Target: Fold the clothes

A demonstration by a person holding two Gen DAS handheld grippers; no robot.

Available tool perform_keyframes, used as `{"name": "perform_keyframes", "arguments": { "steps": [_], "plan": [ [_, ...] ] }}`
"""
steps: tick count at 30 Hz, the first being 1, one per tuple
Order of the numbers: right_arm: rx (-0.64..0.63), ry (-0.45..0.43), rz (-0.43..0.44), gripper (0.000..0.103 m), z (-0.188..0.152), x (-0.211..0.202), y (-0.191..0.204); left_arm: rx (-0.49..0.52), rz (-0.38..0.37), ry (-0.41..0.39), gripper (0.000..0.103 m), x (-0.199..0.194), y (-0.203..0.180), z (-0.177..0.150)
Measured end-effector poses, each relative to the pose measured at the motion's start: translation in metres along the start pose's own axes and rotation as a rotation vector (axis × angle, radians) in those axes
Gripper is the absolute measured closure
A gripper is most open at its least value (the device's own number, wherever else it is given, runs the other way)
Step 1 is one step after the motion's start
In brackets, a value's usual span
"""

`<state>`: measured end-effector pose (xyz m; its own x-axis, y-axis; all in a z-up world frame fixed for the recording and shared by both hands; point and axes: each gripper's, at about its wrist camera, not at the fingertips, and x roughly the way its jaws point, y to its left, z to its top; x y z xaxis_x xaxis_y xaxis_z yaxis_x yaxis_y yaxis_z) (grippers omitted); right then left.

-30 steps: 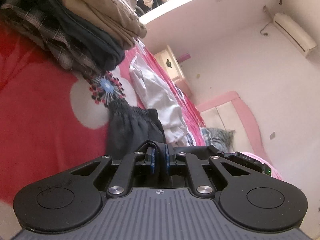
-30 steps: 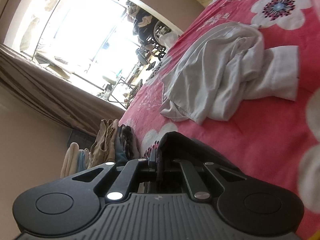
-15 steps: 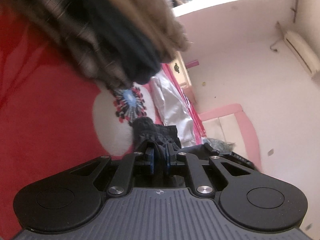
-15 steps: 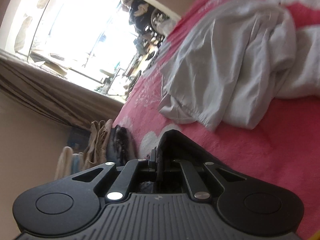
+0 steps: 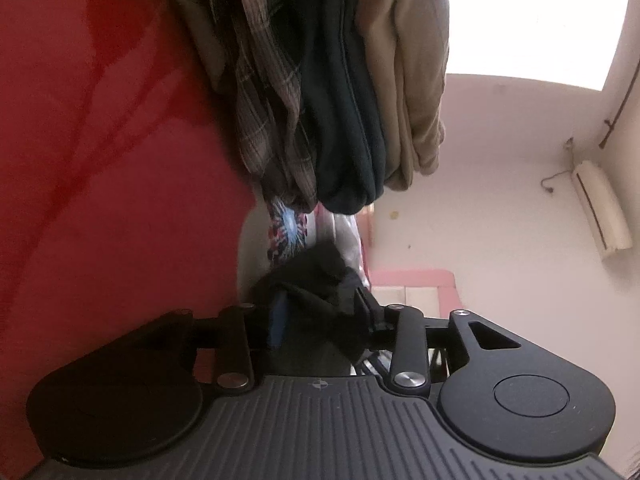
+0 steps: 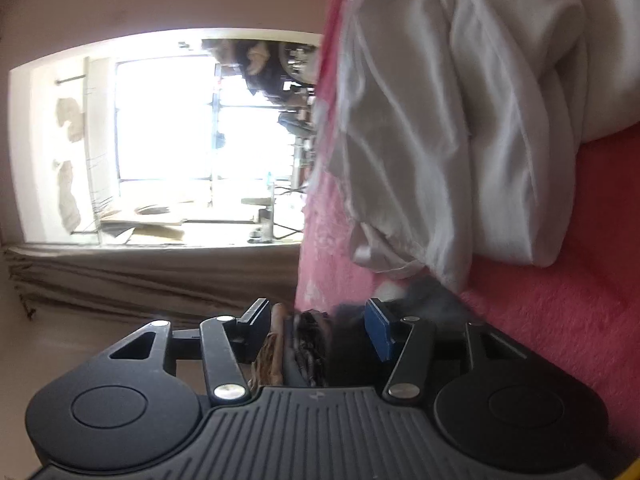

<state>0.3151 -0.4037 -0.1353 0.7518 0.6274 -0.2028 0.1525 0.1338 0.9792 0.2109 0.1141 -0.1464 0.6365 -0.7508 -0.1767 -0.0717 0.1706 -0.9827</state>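
Red flowered bedding (image 5: 100,200) covered the bed, with a stack of folded clothes (image 5: 332,92) on it. The left gripper (image 5: 320,316) had its jaws spread apart, a dark garment (image 5: 316,284) bunched loosely between them. The right gripper (image 6: 320,320) also stood wide open, near a crumpled white garment (image 6: 460,120).

Dark garment (image 5: 316,280): black, bunched, crumpled between left jaws, resting on red floral bed cover. Folded stack (image 5: 340,80) just beyond it: plaid shirt (image 5: 268,92) lowest, dark navy piece (image 5: 344,120) mid, beige items (image 5: 412,80) on top, edges roughly aligned. White garment (image 6: 460,120): unfolded, rumpled heap with deep creases, lying on pink bed cover, apart from stack. Blurred dark cloth near right jaws, identity unclear.
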Motion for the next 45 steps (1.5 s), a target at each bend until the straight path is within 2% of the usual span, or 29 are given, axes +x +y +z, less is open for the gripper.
{"name": "perform_keyframes", "arguments": {
  "steps": [5, 8, 14, 15, 18, 20, 25, 30, 35, 38, 41, 43, 45],
  "plan": [
    [-0.135, 0.057, -0.095, 0.051, -0.015, 0.014, 0.008, 0.03, -0.007, -0.045, 0.062, -0.016, -0.003, -0.002],
    [-0.216, 0.092, -0.152, 0.056, -0.024, 0.023, 0.013, 0.1, 0.017, -0.022, 0.062, -0.017, -0.012, -0.008],
    [-0.375, 0.158, -0.265, 0.059, -0.042, 0.04, 0.023, 0.227, 0.093, 0.024, 0.062, -0.013, -0.028, -0.022],
    [-0.318, 0.088, -0.251, 0.057, -0.04, 0.032, 0.022, 0.24, 0.102, 0.027, 0.062, -0.015, -0.03, -0.024],
    [-0.219, -0.03, -0.128, 0.057, -0.035, -0.006, 0.023, 0.269, 0.115, 0.046, 0.061, -0.023, -0.037, -0.033],
    [-0.254, -0.033, -0.138, 0.056, -0.036, -0.037, 0.03, 0.294, 0.116, 0.07, 0.06, -0.028, -0.043, -0.04],
    [-0.297, -0.006, -0.256, 0.052, -0.043, -0.122, 0.039, 0.392, 0.108, 0.173, 0.058, -0.043, -0.066, -0.071],
    [-0.235, 0.066, -0.406, 0.048, -0.065, -0.176, 0.017, 0.46, 0.143, 0.296, 0.056, -0.049, -0.07, -0.122],
    [-0.133, 0.101, -0.469, 0.048, -0.084, -0.182, -0.023, 0.614, 0.316, 0.356, 0.056, -0.051, -0.065, -0.166],
    [-0.09, 0.084, -0.457, 0.048, -0.088, -0.177, -0.035, 0.744, 0.381, 0.337, 0.056, -0.05, -0.067, -0.184],
    [-0.086, 0.056, -0.429, 0.049, -0.087, -0.169, -0.037, 0.862, 0.4, 0.294, 0.057, -0.048, -0.07, -0.194],
    [-0.049, 0.037, -0.41, 0.052, -0.084, -0.158, -0.043, 0.927, 0.404, 0.288, 0.061, -0.04, -0.071, -0.201],
    [-0.024, 0.022, -0.396, 0.059, -0.081, -0.152, -0.045, 0.985, 0.405, 0.288, 0.075, -0.031, -0.072, -0.208]
  ]
}}
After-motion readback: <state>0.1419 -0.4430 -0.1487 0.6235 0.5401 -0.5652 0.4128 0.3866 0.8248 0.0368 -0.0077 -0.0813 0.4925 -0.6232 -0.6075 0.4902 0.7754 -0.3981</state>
